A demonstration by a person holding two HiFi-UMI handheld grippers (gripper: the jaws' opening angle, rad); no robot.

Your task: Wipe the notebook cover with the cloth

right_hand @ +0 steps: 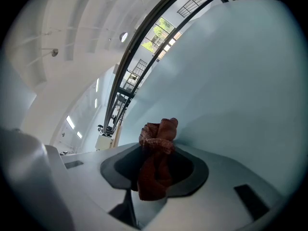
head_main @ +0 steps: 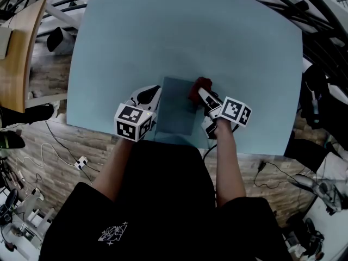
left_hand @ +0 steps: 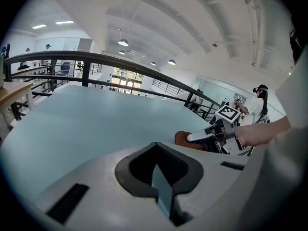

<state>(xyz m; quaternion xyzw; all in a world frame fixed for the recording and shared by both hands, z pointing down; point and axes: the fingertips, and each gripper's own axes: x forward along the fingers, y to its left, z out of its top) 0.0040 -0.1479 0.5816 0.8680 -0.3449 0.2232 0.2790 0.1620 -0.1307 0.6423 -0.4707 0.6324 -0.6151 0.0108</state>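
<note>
Notebook (head_main: 176, 110): we are finding its near edge pinched in the left gripper (head_main: 154, 94), steadying it.
Cloth (head_main: 197, 87): we are seeing the right gripper (head_main: 203, 95) clamping it, bunched ahead for wiping.

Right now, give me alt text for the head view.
Seen from above, the right gripper holds a red cloth at the far right corner of a notebook on a pale blue table. The left gripper grips the notebook's left edge.

A pale blue table (head_main: 163, 37) bears a blue-grey notebook (head_main: 176, 109) near its front edge.
</note>
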